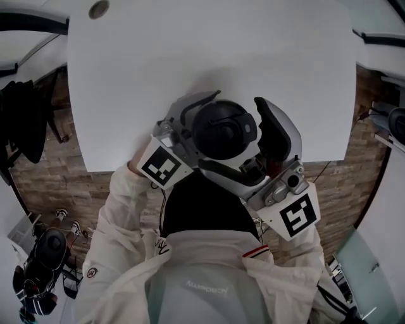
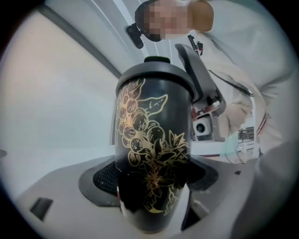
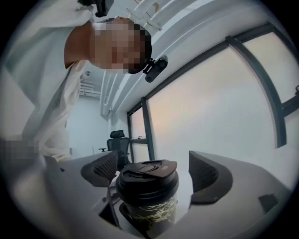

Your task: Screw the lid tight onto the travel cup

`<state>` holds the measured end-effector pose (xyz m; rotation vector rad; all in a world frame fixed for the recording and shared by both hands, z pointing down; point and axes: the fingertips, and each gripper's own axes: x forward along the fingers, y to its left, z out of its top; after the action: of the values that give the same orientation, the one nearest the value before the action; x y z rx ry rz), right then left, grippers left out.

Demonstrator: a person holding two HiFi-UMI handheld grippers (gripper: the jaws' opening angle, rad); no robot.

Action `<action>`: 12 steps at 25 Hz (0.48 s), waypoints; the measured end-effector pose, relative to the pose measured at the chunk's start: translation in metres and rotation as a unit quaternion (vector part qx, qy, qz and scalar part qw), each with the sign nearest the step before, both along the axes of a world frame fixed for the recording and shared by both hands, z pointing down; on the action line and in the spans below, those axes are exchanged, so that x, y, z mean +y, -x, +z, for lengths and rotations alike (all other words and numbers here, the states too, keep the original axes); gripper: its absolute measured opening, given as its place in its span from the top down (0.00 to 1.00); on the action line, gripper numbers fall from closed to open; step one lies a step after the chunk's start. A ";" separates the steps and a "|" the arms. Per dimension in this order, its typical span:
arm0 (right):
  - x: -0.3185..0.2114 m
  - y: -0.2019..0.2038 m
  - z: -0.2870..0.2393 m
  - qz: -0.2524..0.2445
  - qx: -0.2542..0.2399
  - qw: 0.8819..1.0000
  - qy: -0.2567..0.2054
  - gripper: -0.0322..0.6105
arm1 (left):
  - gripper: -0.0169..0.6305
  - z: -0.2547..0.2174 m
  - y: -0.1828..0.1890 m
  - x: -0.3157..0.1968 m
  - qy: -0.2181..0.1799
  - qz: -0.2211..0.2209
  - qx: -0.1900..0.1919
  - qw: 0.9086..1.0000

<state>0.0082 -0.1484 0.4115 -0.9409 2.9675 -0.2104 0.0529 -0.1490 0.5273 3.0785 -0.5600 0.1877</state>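
Note:
A black travel cup [image 2: 152, 154] with gold flower print is held off the table, close to the person's chest. My left gripper [image 2: 154, 182] is shut on the cup's lower body, with its pads on either side. The black lid [image 3: 147, 175] sits on top of the cup and shows from above in the head view [image 1: 221, 130]. My right gripper [image 3: 156, 172] straddles the lid, open: a gap shows between the lid and the right pad [image 3: 205, 175], and the left pad [image 3: 103, 170] is close beside it. Whether that pad touches I cannot tell.
A white table [image 1: 209, 50] lies ahead, its near edge just beyond the grippers, with a round cable hole [image 1: 99, 8] at the far left. Bags and shoes [image 1: 44, 266] lie on the floor at the left. An office chair [image 3: 117, 140] stands far behind.

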 end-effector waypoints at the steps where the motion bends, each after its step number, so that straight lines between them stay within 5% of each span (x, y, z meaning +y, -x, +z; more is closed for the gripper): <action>1: 0.000 0.003 0.001 -0.033 0.006 0.999 -0.005 0.25 | 0.36 0.001 0.003 0.001 0.000 0.019 0.001 1.000; 7: -0.008 0.044 0.000 -0.232 0.035 0.972 -0.035 0.25 | 0.36 0.009 0.029 -0.005 0.022 0.126 0.007 0.992; 12: -0.024 0.071 0.011 -0.274 0.047 0.960 -0.031 0.25 | 0.36 0.012 0.044 -0.016 0.043 0.147 0.013 0.988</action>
<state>-0.0624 -0.1723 0.4225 -0.1009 3.2258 -0.0786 0.0085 -0.1652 0.5397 3.0565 -0.0913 0.1690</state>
